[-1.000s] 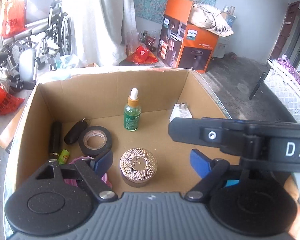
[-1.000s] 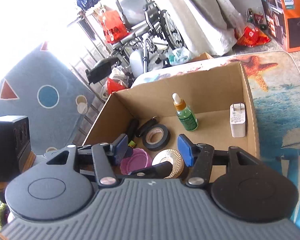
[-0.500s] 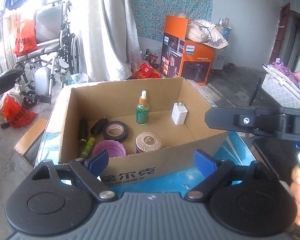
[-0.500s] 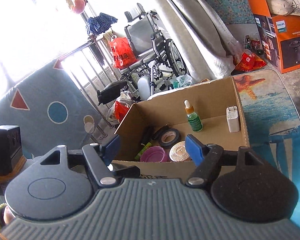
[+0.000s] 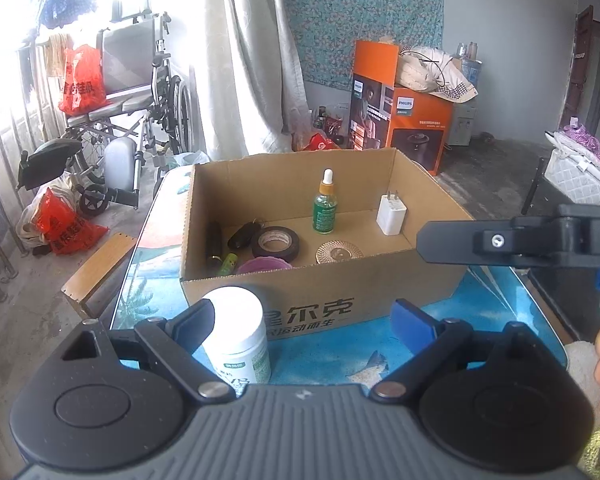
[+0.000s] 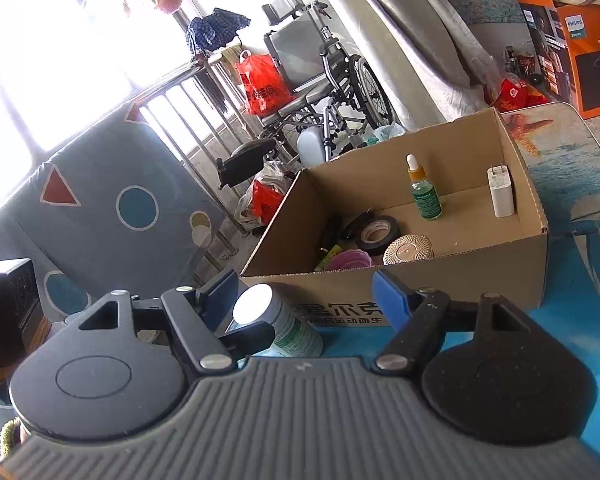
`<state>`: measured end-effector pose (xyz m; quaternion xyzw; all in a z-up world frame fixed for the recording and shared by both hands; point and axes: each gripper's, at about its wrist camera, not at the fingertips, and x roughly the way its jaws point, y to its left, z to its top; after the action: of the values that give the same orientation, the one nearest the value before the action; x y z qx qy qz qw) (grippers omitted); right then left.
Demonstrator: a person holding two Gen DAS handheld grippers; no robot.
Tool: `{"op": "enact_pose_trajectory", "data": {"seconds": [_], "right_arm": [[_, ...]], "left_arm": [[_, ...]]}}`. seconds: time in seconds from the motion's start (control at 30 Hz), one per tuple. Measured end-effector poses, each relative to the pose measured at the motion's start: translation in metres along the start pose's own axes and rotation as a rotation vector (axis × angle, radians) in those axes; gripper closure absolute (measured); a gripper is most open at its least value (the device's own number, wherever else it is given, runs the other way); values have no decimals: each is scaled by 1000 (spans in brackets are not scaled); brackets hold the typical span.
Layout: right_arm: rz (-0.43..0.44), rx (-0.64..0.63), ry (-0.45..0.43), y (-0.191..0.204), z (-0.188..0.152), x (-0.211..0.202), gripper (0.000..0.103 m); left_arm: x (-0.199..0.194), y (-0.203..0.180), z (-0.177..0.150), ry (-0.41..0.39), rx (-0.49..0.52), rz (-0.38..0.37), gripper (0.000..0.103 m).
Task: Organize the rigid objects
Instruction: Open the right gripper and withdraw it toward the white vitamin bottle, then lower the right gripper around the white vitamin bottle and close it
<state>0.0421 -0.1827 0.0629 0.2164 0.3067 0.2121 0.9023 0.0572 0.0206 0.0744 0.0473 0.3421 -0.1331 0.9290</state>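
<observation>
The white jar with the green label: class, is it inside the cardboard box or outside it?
Outside. The white jar stands upright on the blue table cover, in front of the cardboard box and its printed near wall.

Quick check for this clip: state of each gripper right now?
Left gripper: open, holding nothing; the white bottle stands beside its left finger.
Right gripper: open, holding nothing.

Daylight floods in from the window (image 6: 52, 60) on the left, blowing it out to white glare in both views; the far wall (image 5: 520, 60) sits dimmer and grey. Shadows are soft. Fisheye bending curves the edges and darkens the corners; focus is fairly sharp
</observation>
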Motion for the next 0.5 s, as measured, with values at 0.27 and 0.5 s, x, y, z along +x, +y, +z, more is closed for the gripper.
{"op": "enact_pose_trajectory", "data": {"seconds": [0.27,0.5], "right_arm": [[18,2,49,6,-5,19,29],[21,-13,85,14,-7,34,29]], "left_arm": [[3,14,-16,19,-18,28,7],[11,22,-23,21,-26,32,7]]}}
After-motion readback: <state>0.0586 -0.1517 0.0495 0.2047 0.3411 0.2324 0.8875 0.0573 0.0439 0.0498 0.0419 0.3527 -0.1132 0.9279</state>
